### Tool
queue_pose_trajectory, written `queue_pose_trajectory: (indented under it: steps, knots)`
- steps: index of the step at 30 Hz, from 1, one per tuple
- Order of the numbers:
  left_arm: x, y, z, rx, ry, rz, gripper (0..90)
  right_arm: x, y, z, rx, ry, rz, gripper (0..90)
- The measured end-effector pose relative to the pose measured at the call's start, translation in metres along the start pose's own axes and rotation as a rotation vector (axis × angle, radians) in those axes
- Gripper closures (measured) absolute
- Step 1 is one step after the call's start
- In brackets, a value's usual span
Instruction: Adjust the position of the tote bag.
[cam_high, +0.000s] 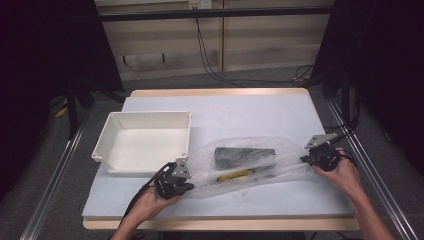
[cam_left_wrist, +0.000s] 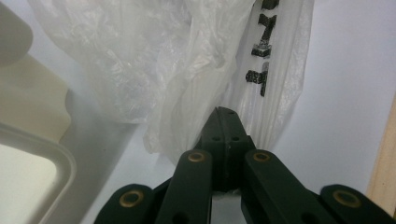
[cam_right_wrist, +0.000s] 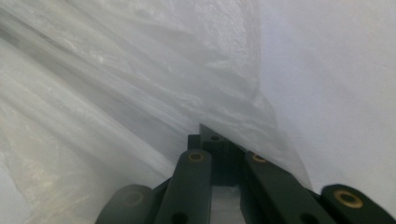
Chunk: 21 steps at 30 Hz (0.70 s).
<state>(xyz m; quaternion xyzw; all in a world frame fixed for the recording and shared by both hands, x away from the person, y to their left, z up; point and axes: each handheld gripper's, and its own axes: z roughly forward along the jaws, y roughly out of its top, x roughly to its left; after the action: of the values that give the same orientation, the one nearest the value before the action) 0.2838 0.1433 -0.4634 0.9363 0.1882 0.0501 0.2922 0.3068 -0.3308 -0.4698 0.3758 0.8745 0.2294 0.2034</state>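
A clear plastic bag (cam_high: 250, 162) lies stretched across the near half of the table, with a dark grey block (cam_high: 245, 156) and a yellow-and-black item (cam_high: 236, 175) inside it. My left gripper (cam_high: 190, 184) is shut on the bag's left end; in the left gripper view the jaws (cam_left_wrist: 225, 122) pinch crinkled film (cam_left_wrist: 154, 70) next to black printed marks (cam_left_wrist: 262, 51). My right gripper (cam_high: 304, 159) is shut on the bag's right end, and in the right gripper view its jaws (cam_right_wrist: 212, 135) clamp the taut film (cam_right_wrist: 116, 93).
An empty white plastic bin (cam_high: 144, 141) stands at the table's left, just beyond my left gripper; its rim (cam_left_wrist: 51, 154) is at the left of the left gripper view. The pale blue table top (cam_high: 240, 112) ends in a wooden edge (cam_left_wrist: 383, 177).
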Motion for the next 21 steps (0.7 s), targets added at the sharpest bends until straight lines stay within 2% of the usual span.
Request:
queue_pose_trajectory:
  steps: [1,3,5,8,10,11,12,13,14,15,16,17,18,20,21]
  knots:
    - [-0.001,-0.001,-0.001,0.005,0.001,0.004,90.0,0.000,0.000,0.000,0.001,0.000,-0.006,90.0]
    - [-0.001,-0.004,-0.001,-0.016,0.004,-0.017,90.0,0.001,-0.001,0.000,-0.001,0.001,-0.013,90.0]
    - [0.002,-0.004,-0.002,-0.014,-0.016,-0.039,90.0,0.001,0.000,-0.001,0.002,0.002,-0.003,90.0]
    - [0.006,-0.003,-0.001,-0.018,-0.022,-0.027,90.0,0.003,0.001,-0.001,0.004,-0.008,-0.013,90.0]
    - [0.004,0.000,0.002,-0.047,-0.016,-0.036,90.0,0.001,0.001,-0.002,-0.041,0.004,0.009,90.0]
    - [0.007,0.002,-0.001,-0.023,-0.027,-0.005,90.0,0.001,0.002,-0.005,-0.064,0.015,0.021,90.0]
    - [0.007,0.003,-0.001,-0.057,-0.035,-0.033,90.0,0.001,0.004,-0.008,-0.085,0.032,0.018,90.0]
    - [0.009,0.005,-0.004,-0.053,-0.039,0.006,90.0,0.002,0.005,-0.011,-0.106,0.038,0.018,90.0]
    - [0.006,0.008,-0.005,-0.099,-0.032,-0.046,87.0,0.004,0.007,-0.015,-0.121,0.044,0.028,89.5]
    - [0.006,0.008,-0.005,-0.099,-0.032,-0.046,85.3,0.004,0.007,-0.015,-0.121,0.044,0.028,89.5]
    - [0.006,0.010,-0.009,-0.109,-0.027,-0.036,85.3,0.005,0.009,-0.016,-0.141,0.054,0.023,87.7]
    - [0.005,0.013,-0.013,-0.119,-0.027,-0.023,82.4,0.010,0.013,-0.021,-0.173,0.077,0.037,86.2]
    - [-0.002,0.019,-0.020,-0.152,-0.030,-0.012,80.4,0.013,0.016,-0.023,-0.184,0.086,0.026,84.3]
    - [-0.008,0.026,-0.026,-0.166,-0.019,0.017,77.5,0.018,0.023,-0.027,-0.211,0.085,0.003,81.7]
    - [-0.010,0.030,-0.028,-0.179,-0.029,0.024,77.2,0.021,0.027,-0.029,-0.225,0.098,-0.001,81.6]
